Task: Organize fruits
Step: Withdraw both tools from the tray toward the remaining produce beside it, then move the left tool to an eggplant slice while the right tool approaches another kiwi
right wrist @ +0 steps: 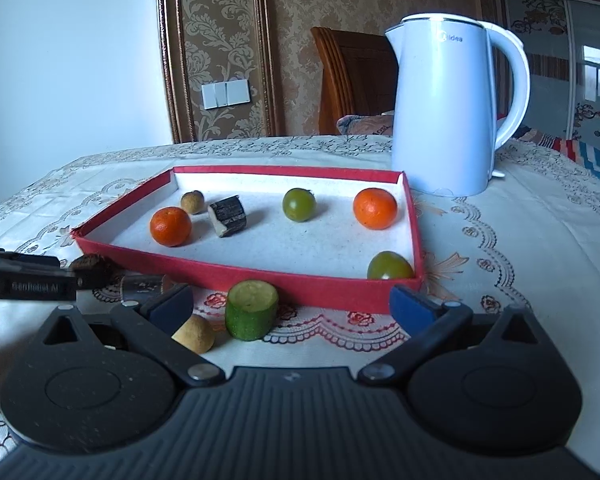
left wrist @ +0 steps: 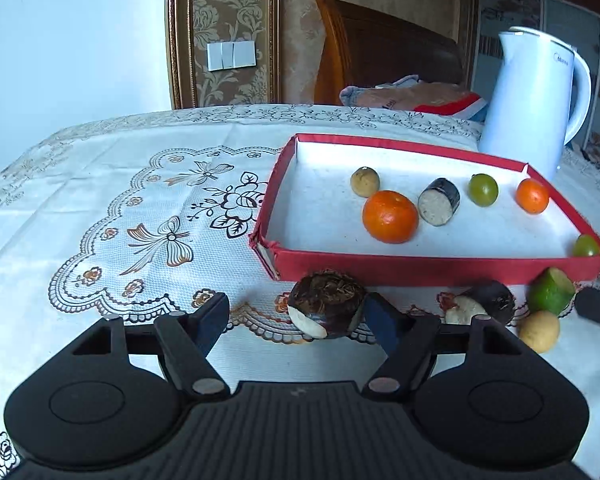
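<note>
The brown water chestnut (left wrist: 326, 304) is framed by the open left gripper (left wrist: 296, 320), touched only by the pad at 3 o'clock. It lies just outside the red tray (left wrist: 432, 270). Lopsided closing could roll it away. The right gripper (right wrist: 292, 306) is held open, empty.

Two oranges (right wrist: 171, 226), two green tomatoes (right wrist: 299, 204)
</note>
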Motion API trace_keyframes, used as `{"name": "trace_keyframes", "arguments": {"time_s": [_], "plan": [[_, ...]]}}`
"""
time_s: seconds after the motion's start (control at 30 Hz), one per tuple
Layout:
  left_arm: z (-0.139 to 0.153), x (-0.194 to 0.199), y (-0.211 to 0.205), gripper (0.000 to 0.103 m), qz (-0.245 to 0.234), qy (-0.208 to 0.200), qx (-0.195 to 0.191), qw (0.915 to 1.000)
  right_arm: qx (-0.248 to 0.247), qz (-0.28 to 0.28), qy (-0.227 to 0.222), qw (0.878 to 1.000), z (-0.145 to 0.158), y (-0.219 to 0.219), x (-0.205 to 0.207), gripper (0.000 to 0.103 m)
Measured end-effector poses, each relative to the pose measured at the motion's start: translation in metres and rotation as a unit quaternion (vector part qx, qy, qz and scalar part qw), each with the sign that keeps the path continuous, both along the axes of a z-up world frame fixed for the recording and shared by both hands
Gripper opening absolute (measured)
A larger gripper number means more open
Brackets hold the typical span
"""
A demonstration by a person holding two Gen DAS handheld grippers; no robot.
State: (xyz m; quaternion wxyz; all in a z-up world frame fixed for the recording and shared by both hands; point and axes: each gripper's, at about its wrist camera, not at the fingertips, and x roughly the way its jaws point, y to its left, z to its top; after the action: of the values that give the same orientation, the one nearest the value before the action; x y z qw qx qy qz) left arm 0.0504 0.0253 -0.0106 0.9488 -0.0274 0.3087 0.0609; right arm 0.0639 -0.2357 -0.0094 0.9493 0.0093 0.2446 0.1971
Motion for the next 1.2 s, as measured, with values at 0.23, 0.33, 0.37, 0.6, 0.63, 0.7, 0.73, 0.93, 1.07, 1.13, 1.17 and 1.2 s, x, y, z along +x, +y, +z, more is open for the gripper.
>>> {"name": "trace_keyframes", "arguments": {"time_s": [0.23,0.33,0.37,0.6,0.63,0.7,0.73,0.93,1.07,1.13,1.17,1.2], "plan": [[-0.004,0.005,-0.013,0.075,-0.024,0.015,0.030,0.9992,-0.030,0.054,-0.012,0.998,-0.001,0.017,-0.012,0.103],[-0.004,0.006,-0.013,0.075,-0.023,0.016,0.028,0.9992,-0.044,0.075,-0.008,0.996,-0.002,0.025,-0.015,0.096],[-0.004,0.006,-0.013,0.075,-0.023,0.016,0.029,0.9992,-0.048,0.079,-0.004,0.996,-0.003,0.028,-0.015,0.091],[-0.004,0.006,-0.014,0.077,-0.021,0.017,0.033,0.9991,-0.050,0.091,0.019,0.994,-0.005,0.035,-0.010,0.082],[-0.004,0.006,-0.014,0.077,-0.021,0.018,0.033,0.9991,-0.052,0.090,0.021,0.994,-0.006,0.036,-0.010,0.081],[-0.004,0.006,-0.014,0.078,-0.021,0.018,0.033,0.9991,-0.056,0.088,0.025,0.994,-0.006,0.039,-0.008,0.080],[-0.004,0.006,-0.014,0.078,-0.020,0.018,0.033,0.9991,-0.056,0.087,0.025,0.994,-0.006,0.040,-0.007,0.080],[-0.005,0.007,-0.013,0.079,-0.018,0.019,0.032,0.9991,-0.081,0.079,0.015,0.994,-0.005,0.051,-0.009,0.075],[-0.005,0.007,-0.012,0.079,-0.018,0.019,0.032,0.9991,-0.088,0.081,0.010,0.993,-0.005,0.055,-0.010,0.073],[-0.005,0.007,-0.012,0.080,-0.017,0.019,0.033,0.9991,-0.088,0.083,0.010,0.993,-0.005,0.055,-0.010,0.072],[-0.005,0.007,-0.012,0.082,-0.015,0.020,0.034,0.9991,-0.089,0.083,0.009,0.993,-0.005,0.055,-0.011,0.072],[-0.005,0.007,-0.012,0.082,-0.015,0.020,0.033,0.9991,-0.089,0.083,0.008,0.993,-0.004,0.055,-0.011,0.071]]}}
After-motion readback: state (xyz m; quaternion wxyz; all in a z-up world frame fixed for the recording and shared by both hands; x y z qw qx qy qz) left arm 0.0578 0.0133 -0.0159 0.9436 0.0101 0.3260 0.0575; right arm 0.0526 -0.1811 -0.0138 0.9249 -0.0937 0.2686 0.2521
